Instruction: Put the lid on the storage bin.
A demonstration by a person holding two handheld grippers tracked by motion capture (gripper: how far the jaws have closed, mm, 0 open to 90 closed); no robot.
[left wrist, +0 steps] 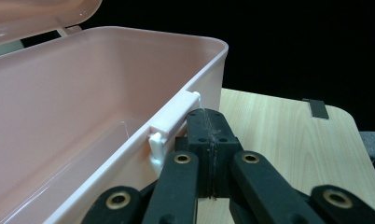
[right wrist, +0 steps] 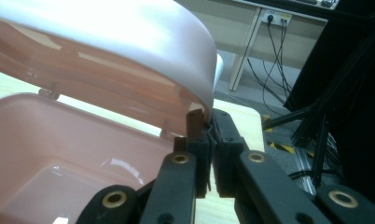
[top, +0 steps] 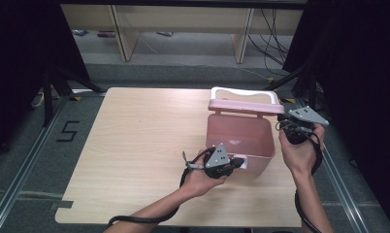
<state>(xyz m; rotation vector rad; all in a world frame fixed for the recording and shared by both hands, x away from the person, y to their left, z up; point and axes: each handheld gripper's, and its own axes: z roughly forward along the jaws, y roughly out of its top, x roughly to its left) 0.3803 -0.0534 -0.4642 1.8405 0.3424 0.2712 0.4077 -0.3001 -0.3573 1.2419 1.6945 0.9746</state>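
While the pink storage box [top: 239, 138] sits at the table's [top: 135, 160] right, left gripper [top: 237, 163] clenched beside its white front latch [left wrist: 169, 123], right gripper [right wrist: 206, 128] pinching the raised lid's [right wrist: 129, 51] edge: a slipped pinch would likely drop the lid shut.

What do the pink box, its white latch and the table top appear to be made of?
Pink box: seemingly moulded plastic, smooth and glossy; highlights show on its inner floor and on the raised lid, with thin, rounded walls.
White latch: likely opaque plastic, duller, with moulded clip shapes.
Table: pale wood-grain surface, matt; whether veneer, laminate or solid wood cannot be told.
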